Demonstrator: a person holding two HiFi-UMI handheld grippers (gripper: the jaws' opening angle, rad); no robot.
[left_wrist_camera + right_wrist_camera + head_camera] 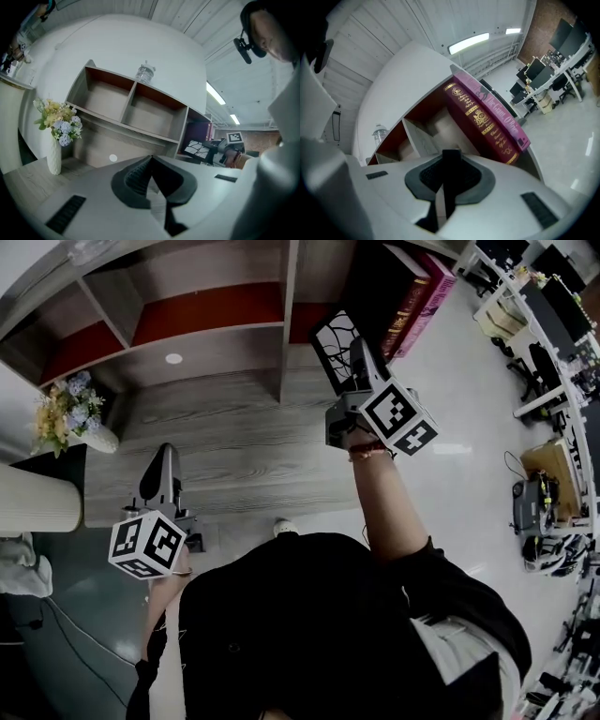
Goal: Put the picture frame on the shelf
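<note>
Picture frame (333,341), black-bordered with a white branching pattern, sits clamped in the tight jaws of the right gripper (349,354), which the person holds out with the frame's thin edge running between its pads. The shelf (289,315) stands just ahead of that gripper. Beyond its jaws and to their right, a maroon book (480,122) and a pink book (501,112) lean together in the end compartment. The left gripper (164,454), well apart from the frame, has its jaws pressed together on nothing. Ahead of it to the left stands a white vase of flowers (55,157), and a water bottle (145,72) sits atop the shelf above.
</note>
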